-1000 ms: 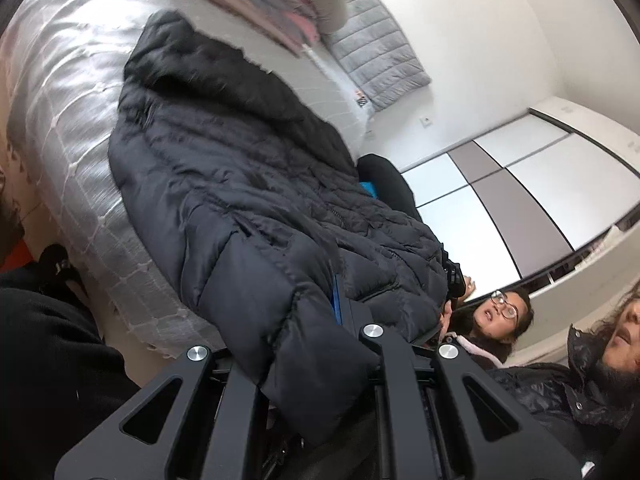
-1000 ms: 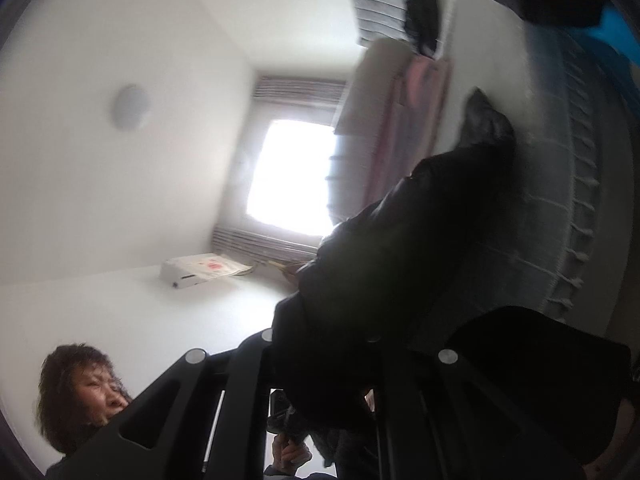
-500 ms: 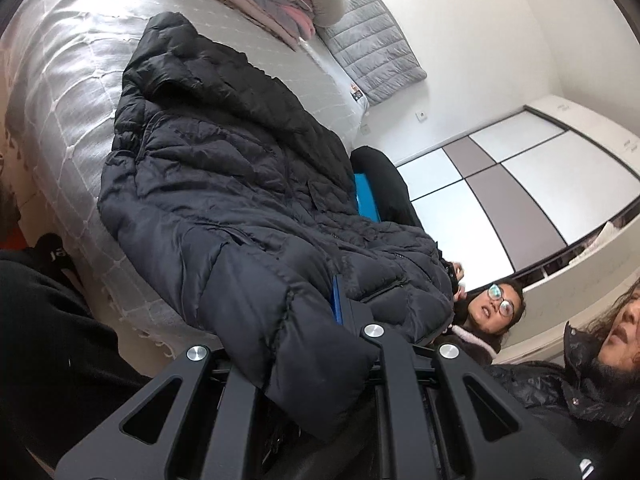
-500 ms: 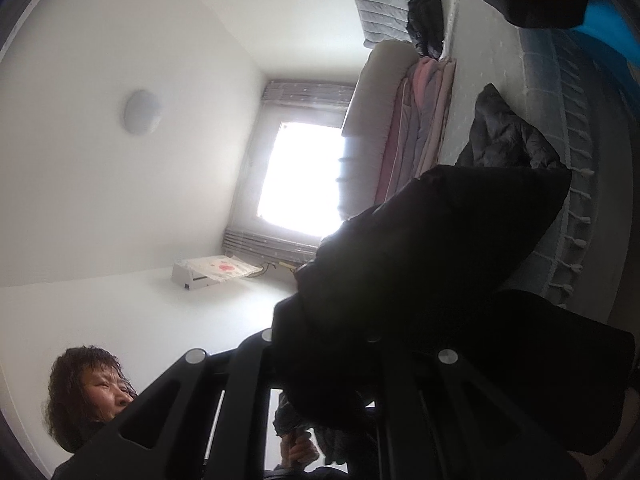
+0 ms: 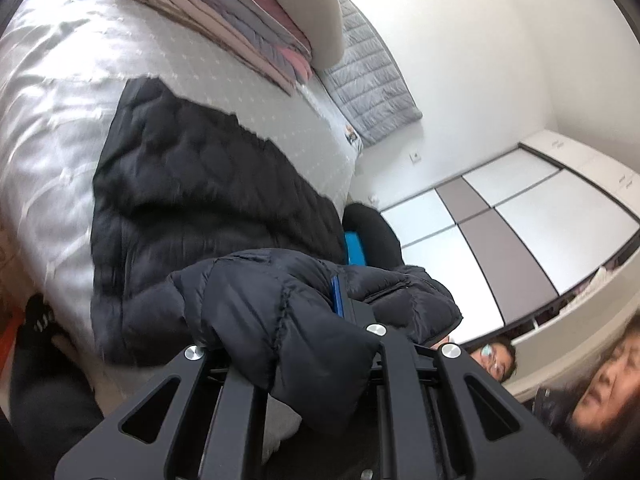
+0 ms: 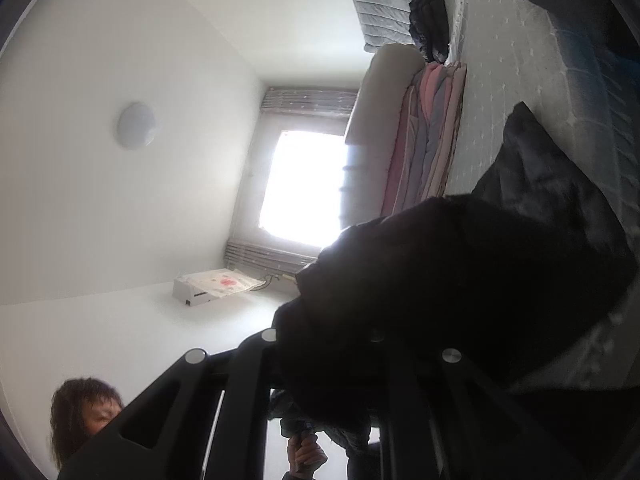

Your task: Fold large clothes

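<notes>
My left gripper (image 5: 316, 320) is clamped on a fold of the black puffer jacket (image 5: 208, 200); the fabric bulges between my fingers and spills over them, and a blue pad (image 5: 337, 294) shows at the edge of the pinch. From that grip the jacket runs toward eleven o'clock in the left wrist view, where most of it lies spread on the grey bed cover (image 5: 60, 100), while the held part is raised and doubled toward me. At twelve o'clock a stack of folded blankets (image 5: 240, 20) sits on the bed, with a quilted grey headboard (image 5: 372, 80) at one o'clock. A wardrobe (image 5: 520, 220) with white and grey panels fills three o'clock, and two people (image 5: 600, 384) are at four o'clock.

My right gripper (image 6: 340, 360) is also closed on the jacket (image 6: 460, 280): a dark mass of it covers my fingertips and stretches toward two o'clock onto the bed (image 6: 500, 80). In that view a bright window (image 6: 304, 184) is at twelve o'clock, a round ceiling lamp (image 6: 136, 125) at ten o'clock, and a person (image 6: 80, 412) at seven o'clock
</notes>
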Demonstrator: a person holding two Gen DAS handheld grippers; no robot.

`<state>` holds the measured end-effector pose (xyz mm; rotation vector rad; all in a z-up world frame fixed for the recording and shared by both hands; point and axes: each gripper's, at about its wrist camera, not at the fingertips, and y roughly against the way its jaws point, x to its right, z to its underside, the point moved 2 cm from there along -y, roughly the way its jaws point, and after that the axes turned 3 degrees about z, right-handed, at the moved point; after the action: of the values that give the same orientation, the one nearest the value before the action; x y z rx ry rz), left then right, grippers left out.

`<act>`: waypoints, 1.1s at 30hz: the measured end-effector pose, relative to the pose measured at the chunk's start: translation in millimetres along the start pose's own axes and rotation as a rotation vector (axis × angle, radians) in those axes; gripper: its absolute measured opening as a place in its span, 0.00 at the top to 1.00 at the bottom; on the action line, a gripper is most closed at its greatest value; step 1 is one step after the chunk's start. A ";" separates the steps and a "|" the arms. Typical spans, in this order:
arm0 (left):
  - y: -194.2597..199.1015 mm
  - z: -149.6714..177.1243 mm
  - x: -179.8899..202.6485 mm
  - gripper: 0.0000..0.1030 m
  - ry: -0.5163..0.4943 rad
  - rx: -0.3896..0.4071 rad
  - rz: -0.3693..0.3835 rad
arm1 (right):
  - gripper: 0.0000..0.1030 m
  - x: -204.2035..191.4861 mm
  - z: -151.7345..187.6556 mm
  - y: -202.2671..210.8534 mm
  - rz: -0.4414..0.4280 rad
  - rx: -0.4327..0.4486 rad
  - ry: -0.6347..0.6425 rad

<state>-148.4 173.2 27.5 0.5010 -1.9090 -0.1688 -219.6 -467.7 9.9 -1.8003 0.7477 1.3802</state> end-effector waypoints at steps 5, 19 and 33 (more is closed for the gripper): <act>-28.0 -66.9 -22.6 0.90 0.046 0.033 0.003 | 0.88 14.9 -41.4 -40.1 0.056 -0.002 -0.026; -134.7 -185.1 -137.6 0.90 0.275 0.079 -0.101 | 0.81 141.3 -134.8 -131.5 0.445 -0.014 -0.217; -170.5 -204.5 -177.2 0.87 0.358 0.116 -0.158 | 0.27 123.8 -125.7 -140.2 0.548 -0.108 -0.226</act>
<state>138.1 117.9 -103.4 0.7107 -1.5356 -0.0652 -7.9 -494.9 -62.3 -1.5377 1.1113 1.9723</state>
